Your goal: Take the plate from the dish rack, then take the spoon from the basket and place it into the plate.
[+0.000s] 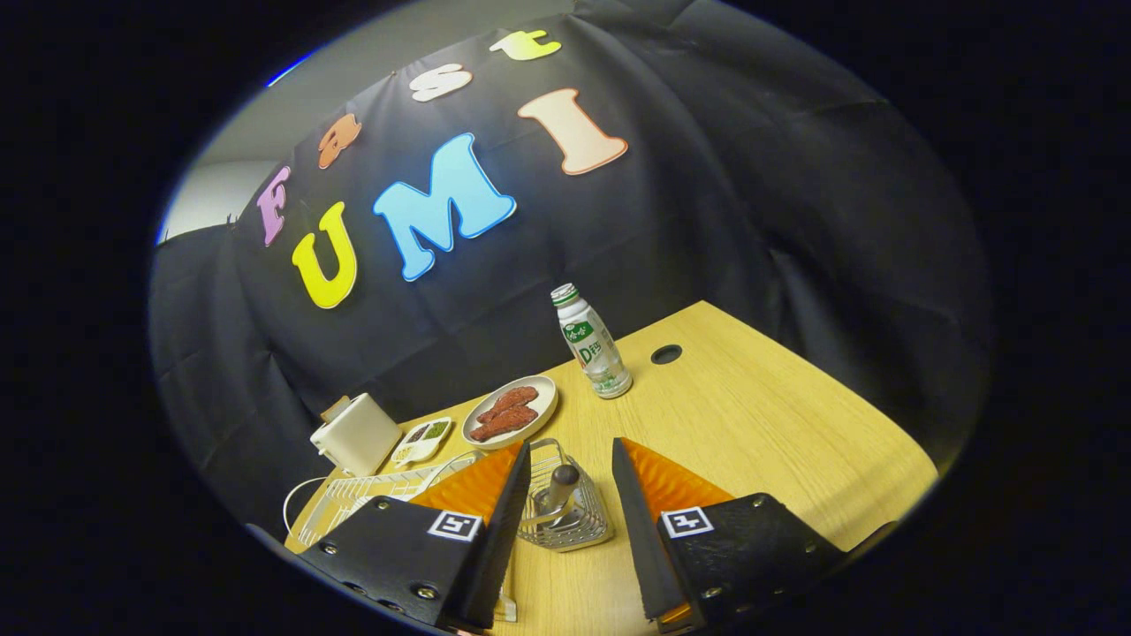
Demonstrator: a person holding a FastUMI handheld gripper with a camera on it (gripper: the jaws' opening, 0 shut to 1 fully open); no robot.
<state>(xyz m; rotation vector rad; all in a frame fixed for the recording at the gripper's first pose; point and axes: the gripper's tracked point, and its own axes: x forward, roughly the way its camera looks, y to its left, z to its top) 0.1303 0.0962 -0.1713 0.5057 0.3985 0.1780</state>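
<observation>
A pale wooden table (751, 424) with a fine straight grain and one round cable hole (666, 354) fills the floor of the booth, and behind it hangs a creased black cloth wall (751, 203), with a strip of plain light wall beyond its upper edge. The gripper (571, 468) hangs above the near part of the table with its fingers spread well apart and nothing held between them. In the gap between the fingers stands a small wire basket (565, 517), silvery and open-meshed, and the spoon (563, 488) stands upright in it, its rounded dark handle end rising above the rim. Beside the basket, partly behind one finger, lies a white wire dish rack (362, 499); whether a plate sits in it cannot be told. Beyond the fingers rests an oval cream plate (511, 411) bearing reddish-brown strips of meat, next to it a small divided white dish (422, 441) and a boxy white appliance (355, 434). Further off stands an upright plastic bottle (594, 343) with a white body and green cap.
</observation>
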